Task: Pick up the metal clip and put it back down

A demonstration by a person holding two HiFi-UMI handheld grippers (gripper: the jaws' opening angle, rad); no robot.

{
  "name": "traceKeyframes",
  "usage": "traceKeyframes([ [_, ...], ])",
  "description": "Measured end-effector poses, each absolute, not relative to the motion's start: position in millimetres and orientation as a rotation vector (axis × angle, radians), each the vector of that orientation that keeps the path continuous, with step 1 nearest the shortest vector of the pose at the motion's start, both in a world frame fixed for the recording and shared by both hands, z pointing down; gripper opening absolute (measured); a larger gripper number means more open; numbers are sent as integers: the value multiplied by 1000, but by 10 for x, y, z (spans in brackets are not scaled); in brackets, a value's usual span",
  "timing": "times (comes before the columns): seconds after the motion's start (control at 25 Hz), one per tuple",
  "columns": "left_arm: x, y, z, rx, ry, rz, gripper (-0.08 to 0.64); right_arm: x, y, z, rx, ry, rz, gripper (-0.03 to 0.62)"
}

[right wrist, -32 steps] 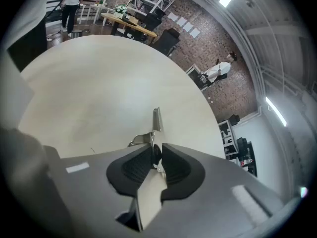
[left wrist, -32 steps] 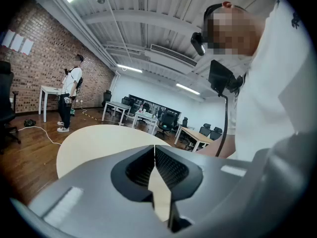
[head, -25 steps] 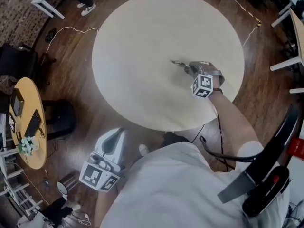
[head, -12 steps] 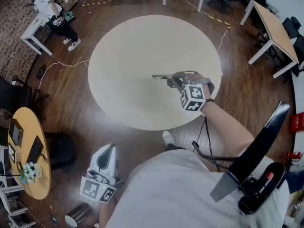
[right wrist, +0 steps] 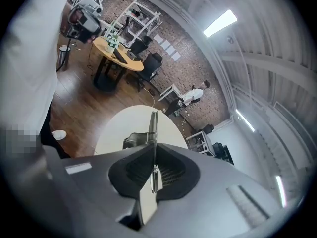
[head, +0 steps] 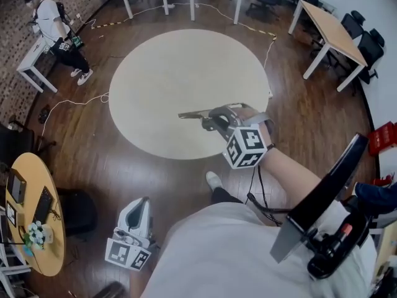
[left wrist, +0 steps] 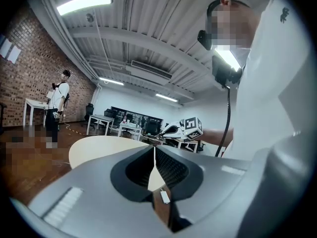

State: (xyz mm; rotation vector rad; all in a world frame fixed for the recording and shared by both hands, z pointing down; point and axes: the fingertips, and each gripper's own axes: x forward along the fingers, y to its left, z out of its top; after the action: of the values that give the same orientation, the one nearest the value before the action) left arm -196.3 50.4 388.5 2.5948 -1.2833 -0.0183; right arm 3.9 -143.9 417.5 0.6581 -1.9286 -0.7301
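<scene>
Low at the left, the left tool (head: 140, 207) hangs beside the person's white shirt over the wooden floor (head: 93, 166), its jaws pressed together with nothing between them. Further right, the metal clip (head: 192, 113) is up in the air over the near edge of the round desk (head: 180, 61), its thin end pointing left. The right tool (head: 209, 122) has its jaws clamped tight on the clip, with the marker cube on the person's side
</scene>
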Motion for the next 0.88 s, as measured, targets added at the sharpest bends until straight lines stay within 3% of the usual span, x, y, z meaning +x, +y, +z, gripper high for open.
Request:
traceKeyframes([
  [0.44, -1940, 821, 3997, 2614, -1222, 12, -9, -75, -645, 3652, 699, -1942, -796, 5],
  [0.88, -1903, 767, 3984, 2593, -1236, -24, -6, 66, -706, 3595, 718, -1937, -809, 5],
])
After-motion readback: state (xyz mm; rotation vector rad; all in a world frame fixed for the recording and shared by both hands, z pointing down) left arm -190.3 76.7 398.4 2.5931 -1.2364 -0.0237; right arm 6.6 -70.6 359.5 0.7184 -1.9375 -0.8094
